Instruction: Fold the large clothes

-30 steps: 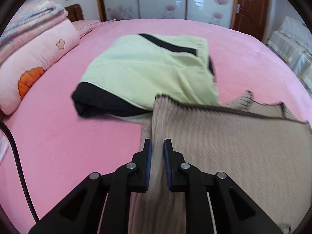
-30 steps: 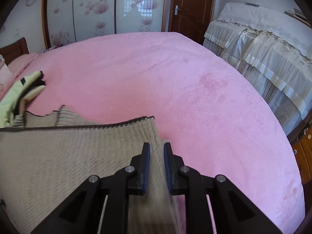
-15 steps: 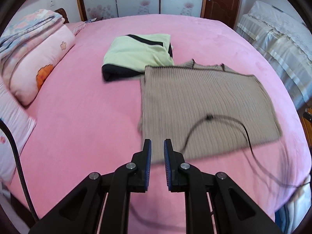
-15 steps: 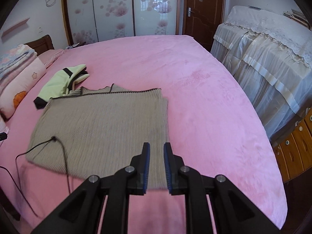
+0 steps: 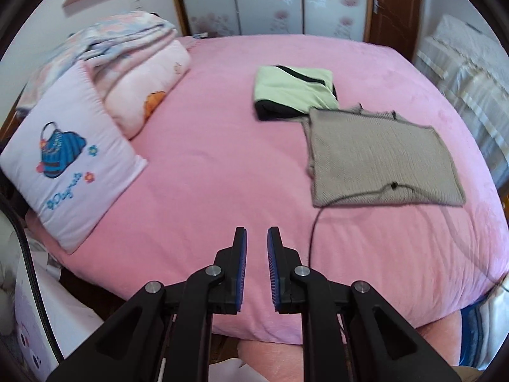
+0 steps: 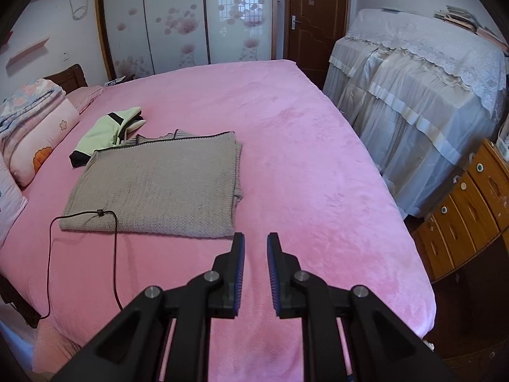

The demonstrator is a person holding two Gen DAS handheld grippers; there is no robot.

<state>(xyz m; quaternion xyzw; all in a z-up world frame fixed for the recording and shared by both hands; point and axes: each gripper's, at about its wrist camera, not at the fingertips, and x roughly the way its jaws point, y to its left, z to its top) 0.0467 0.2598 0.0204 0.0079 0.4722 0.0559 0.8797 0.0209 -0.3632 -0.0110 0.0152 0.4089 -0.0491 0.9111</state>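
Grey-brown ribbed knit sweater [image 6: 159, 187] lay folded, long axis crosswise, well ahead-left of right gripper [image 6: 255, 245]; both grippers' jaws nearly closed, empty.

On 1 pink bed [image 5: 222, 165] lie 2 folded garments, 1 taupe knit sweater [image 5: 378, 159] and 1 green-and-black top [image 5: 292, 90], plus 1 black cable [image 6: 51, 254], 2 pillows [image 5: 66, 162], and 1 stack of folded blankets [image 5: 121, 36].
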